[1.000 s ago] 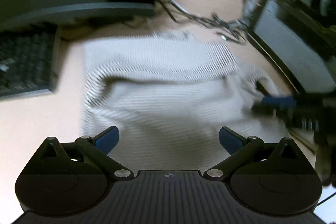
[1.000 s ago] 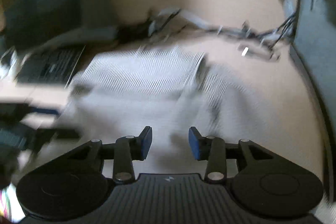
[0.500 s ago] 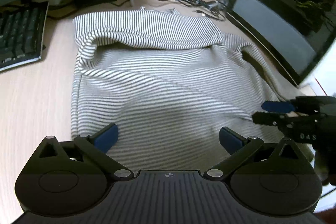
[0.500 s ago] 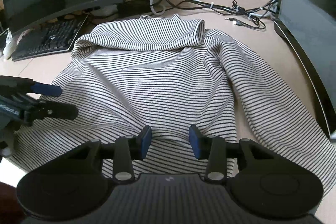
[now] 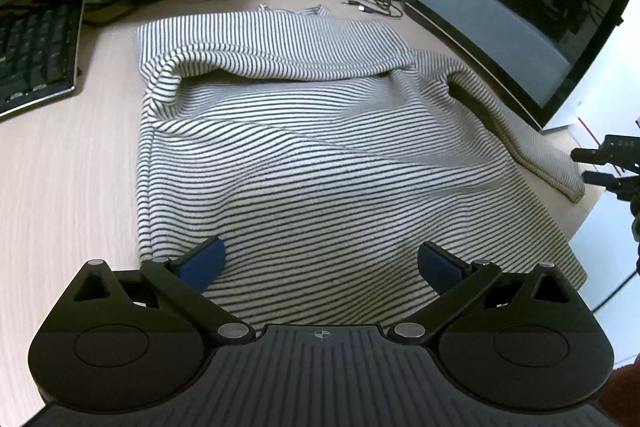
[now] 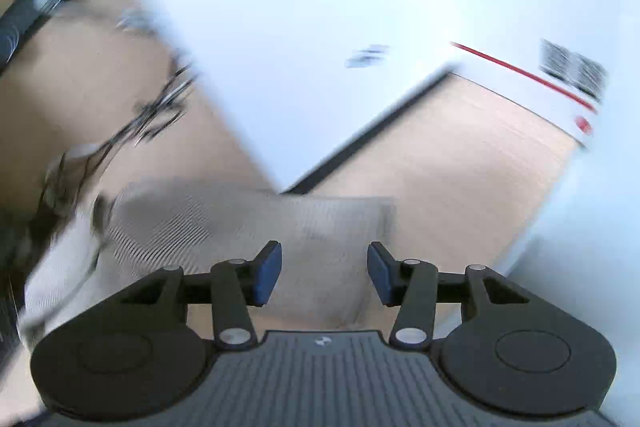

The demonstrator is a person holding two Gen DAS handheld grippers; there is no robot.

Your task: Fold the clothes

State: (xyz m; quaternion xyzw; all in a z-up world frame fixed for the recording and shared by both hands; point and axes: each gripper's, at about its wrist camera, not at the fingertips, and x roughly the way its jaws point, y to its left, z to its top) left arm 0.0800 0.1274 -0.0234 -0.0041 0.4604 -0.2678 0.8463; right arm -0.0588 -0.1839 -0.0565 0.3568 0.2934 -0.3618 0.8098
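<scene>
Blue-tipped left gripper (image 5: 320, 263) sits low in frame, fingers wide apart w/ nothing in them, over the near hem of the striped sweater (image 5: 320, 155). Sweater fills mid frame on the wood desk (image 5: 60, 187). Right gripper (image 6: 324, 277) is open too, over the blurry sleeve. Keyboard (image 5: 36, 51) far upper left.

The right wrist view is smeared by motion: the striped garment (image 6: 248, 223) reads as grey haze, and a white box (image 6: 320, 27), perhaps, runs past the frame's edge.
</scene>
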